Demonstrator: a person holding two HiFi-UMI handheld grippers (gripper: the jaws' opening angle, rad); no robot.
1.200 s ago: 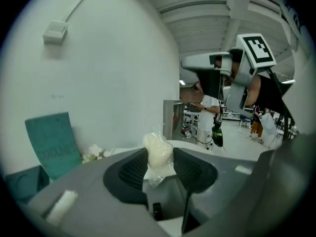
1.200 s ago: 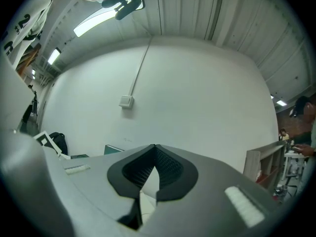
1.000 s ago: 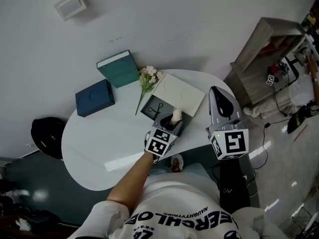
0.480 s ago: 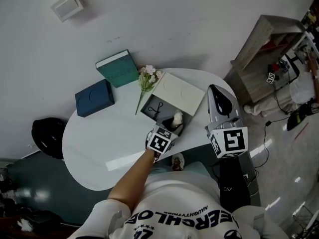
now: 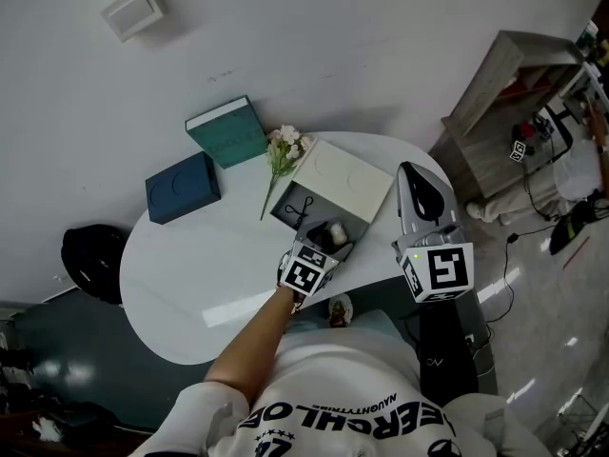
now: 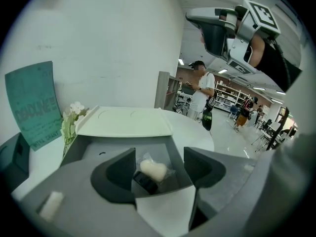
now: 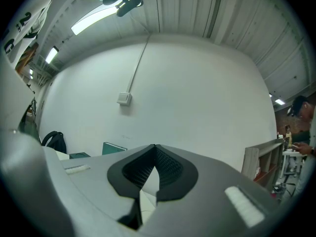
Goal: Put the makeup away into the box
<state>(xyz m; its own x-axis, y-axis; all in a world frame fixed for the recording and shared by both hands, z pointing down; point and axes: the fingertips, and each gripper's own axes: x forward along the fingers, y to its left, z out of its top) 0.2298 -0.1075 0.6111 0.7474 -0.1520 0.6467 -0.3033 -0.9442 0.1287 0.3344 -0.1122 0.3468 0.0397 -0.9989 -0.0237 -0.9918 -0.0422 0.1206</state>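
A grey box (image 5: pixel 287 208) stands open on the white table (image 5: pixel 190 274), its cream lid (image 5: pixel 341 179) lying behind it. Inside lie a black eyelash curler (image 5: pixel 302 205) and a white makeup sponge (image 6: pixel 153 170) in clear wrap, resting on a small black item (image 6: pixel 145 181). My left gripper (image 6: pixel 159 169) hangs open over the box's near end, with the sponge lying loose between its jaws and touching neither. My right gripper (image 5: pixel 411 173) is shut and empty, held above the table's right edge; in the right gripper view (image 7: pixel 155 148) it points at the wall.
White flowers (image 5: pixel 282 150) lie left of the box. A teal book (image 5: pixel 226 131) and a navy case (image 5: pixel 182 188) stand at the table's back left. A wooden shelf (image 5: pixel 504 103) is off to the right, and a black bag (image 5: pixel 88 260) sits on the floor at left.
The white sponge has gone down from between the left gripper's jaws into the box and now lies free. The left gripper has drawn back slightly. The right gripper has barely moved.
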